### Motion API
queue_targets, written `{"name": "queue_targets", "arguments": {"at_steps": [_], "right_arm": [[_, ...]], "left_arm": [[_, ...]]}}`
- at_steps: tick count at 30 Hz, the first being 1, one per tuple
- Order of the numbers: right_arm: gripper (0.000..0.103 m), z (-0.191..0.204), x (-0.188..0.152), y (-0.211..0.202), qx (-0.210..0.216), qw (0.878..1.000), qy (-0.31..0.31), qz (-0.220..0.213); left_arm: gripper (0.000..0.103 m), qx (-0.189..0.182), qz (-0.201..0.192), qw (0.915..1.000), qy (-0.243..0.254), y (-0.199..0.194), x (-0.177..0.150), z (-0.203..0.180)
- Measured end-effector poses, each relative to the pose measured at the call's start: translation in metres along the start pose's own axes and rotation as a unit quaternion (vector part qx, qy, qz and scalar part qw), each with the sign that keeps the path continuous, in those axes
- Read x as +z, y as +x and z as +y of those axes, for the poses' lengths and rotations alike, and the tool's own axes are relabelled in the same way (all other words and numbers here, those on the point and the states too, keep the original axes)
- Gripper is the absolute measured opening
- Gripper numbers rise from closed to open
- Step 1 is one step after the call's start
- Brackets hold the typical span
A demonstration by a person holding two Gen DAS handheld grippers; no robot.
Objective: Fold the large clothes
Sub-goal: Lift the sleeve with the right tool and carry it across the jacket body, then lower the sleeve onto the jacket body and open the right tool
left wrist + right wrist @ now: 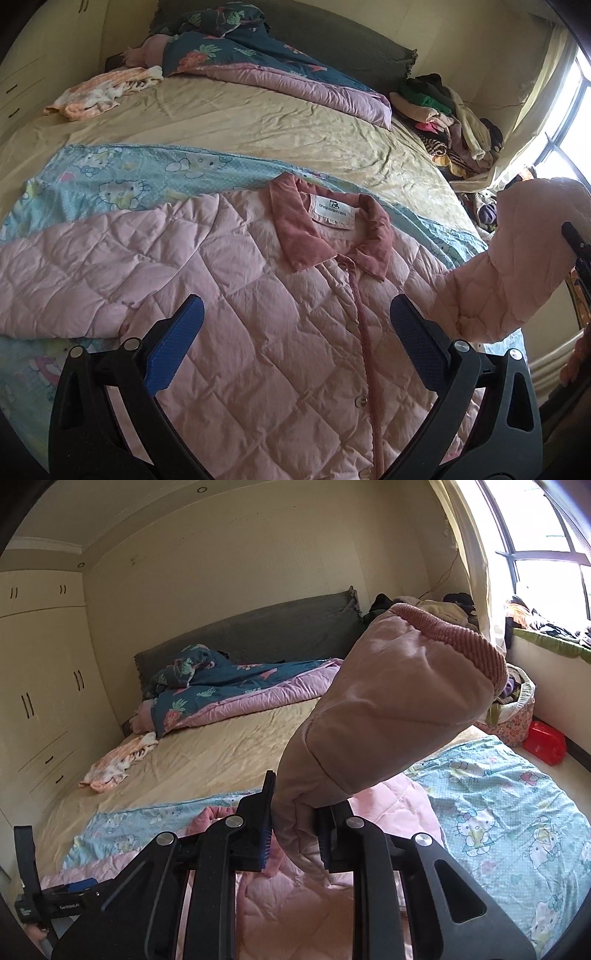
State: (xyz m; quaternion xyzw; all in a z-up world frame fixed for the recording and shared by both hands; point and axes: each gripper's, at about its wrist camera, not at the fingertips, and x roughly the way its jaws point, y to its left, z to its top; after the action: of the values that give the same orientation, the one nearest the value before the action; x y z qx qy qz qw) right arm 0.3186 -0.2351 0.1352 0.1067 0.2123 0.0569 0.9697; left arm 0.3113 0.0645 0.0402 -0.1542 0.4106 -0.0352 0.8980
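A pink quilted jacket [258, 295] lies front up on the bed, its darker corduroy collar [328, 229] toward the headboard. My left gripper [299, 332] hovers open over the chest, blue pads [184, 339] wide apart on either side of the button placket, nothing between them. The jacket's right sleeve [517, 266] is lifted off the bed. My right gripper [295, 827] is shut on that sleeve [388, 720], which stands up in front of the camera with its ribbed cuff [461, 638] on top. The left gripper [55, 886] shows at the lower left of the right wrist view.
A cartoon-cat blue sheet [498, 812] lies under the jacket on the beige bed [258, 122]. A floral duvet [240, 55] and a peach towel [99, 92] lie near the headboard. Clothes are piled [450, 122] by the window; a wardrobe [40, 701], basket [513, 716] and red box [545, 742] stand around.
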Motion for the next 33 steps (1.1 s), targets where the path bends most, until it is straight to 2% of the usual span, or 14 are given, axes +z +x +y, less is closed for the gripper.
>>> {"name": "queue_targets", "arguments": {"at_steps": [7,15,22,28,33], "right_arm": [[0.019,0.034,-0.017,0.021,0.012,0.999,-0.027,0.021],[0.019,0.084,-0.056,0.057,0.032,0.993,-0.087,0.068],[0.019,0.122,-0.107,0.091,0.049,0.981,-0.135,0.133],[0.019,0.148,-0.147,0.1,0.07,0.968,-0.18,0.161],[0.024,0.165,-0.177,0.112,0.096,0.954,-0.189,0.211]], "left_arm": [[0.095,-0.003,0.0,0.9998,-0.021,-0.001,0.001,0.023],[0.095,-0.007,-0.001,0.9984,-0.056,-0.001,0.001,0.053],[0.095,-0.018,0.0,0.9965,-0.081,0.002,-0.003,0.076],[0.095,-0.031,0.009,0.9941,-0.104,0.009,-0.008,0.087],[0.095,-0.052,0.014,0.9905,-0.126,0.013,-0.011,0.093]]}}
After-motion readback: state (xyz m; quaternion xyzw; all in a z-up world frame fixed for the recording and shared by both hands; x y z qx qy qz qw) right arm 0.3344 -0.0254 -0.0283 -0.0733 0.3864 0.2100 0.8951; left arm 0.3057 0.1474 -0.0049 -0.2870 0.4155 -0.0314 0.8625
